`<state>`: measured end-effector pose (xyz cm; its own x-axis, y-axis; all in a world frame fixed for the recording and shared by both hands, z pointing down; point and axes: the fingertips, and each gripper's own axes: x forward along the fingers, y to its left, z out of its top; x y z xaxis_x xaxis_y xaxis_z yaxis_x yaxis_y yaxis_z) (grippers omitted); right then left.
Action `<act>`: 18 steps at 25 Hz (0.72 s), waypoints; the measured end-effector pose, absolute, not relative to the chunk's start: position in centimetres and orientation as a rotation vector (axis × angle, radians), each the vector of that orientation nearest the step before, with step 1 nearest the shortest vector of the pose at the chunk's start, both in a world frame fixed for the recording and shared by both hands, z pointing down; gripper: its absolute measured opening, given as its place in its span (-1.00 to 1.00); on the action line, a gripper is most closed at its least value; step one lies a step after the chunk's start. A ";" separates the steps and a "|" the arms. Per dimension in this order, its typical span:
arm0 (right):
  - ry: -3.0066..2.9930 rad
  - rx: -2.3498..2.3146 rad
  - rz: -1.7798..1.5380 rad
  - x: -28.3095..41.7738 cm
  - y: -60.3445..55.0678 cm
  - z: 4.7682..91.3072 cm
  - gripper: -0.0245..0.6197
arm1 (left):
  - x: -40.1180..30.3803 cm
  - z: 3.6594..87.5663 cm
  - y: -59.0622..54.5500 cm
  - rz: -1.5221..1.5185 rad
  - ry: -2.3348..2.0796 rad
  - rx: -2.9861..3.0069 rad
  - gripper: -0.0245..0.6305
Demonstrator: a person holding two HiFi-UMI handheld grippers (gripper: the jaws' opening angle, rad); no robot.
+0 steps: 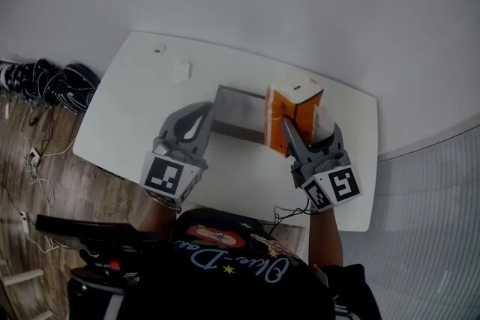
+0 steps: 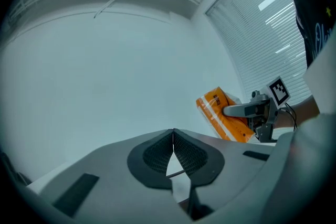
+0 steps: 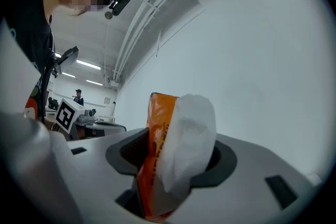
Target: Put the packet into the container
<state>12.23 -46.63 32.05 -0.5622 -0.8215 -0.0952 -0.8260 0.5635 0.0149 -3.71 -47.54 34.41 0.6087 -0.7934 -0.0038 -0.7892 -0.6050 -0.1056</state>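
Observation:
An orange and white packet (image 1: 294, 107) stands upright over the table, just right of the grey open container (image 1: 238, 113). My right gripper (image 1: 306, 125) is shut on the packet, one jaw on each side of it. In the right gripper view the packet (image 3: 160, 128) fills the gap of the right gripper (image 3: 176, 157). My left gripper (image 1: 201, 115) is at the container's left near corner. In the left gripper view the left gripper (image 2: 173, 135) is shut, tips touching, with nothing seen between them. The packet (image 2: 219, 112) shows there too, up to the right.
The white table (image 1: 150, 124) has a small white object (image 1: 181, 70) and a small round mark (image 1: 158, 49) at its far left. Dark shoes (image 1: 45, 82) and cables lie on the wooden floor to the left. A white wall lies beyond the table.

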 end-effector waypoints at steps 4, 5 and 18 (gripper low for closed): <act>2.833 -1.469 0.229 10.6 -49.3 32.9 -0.20 | -4.5 34.8 -49.4 -0.057 1.341 -2.746 -0.90; 2.878 -1.474 0.267 10.2 -49.8 33.2 -0.20 | -4.7 34.8 -49.7 -0.051 1.344 -2.750 -0.90; 3.321 -1.288 0.413 5.0 -54.5 40.5 -0.18 | -5.7 35.6 -53.6 -0.039 1.373 -2.763 -0.90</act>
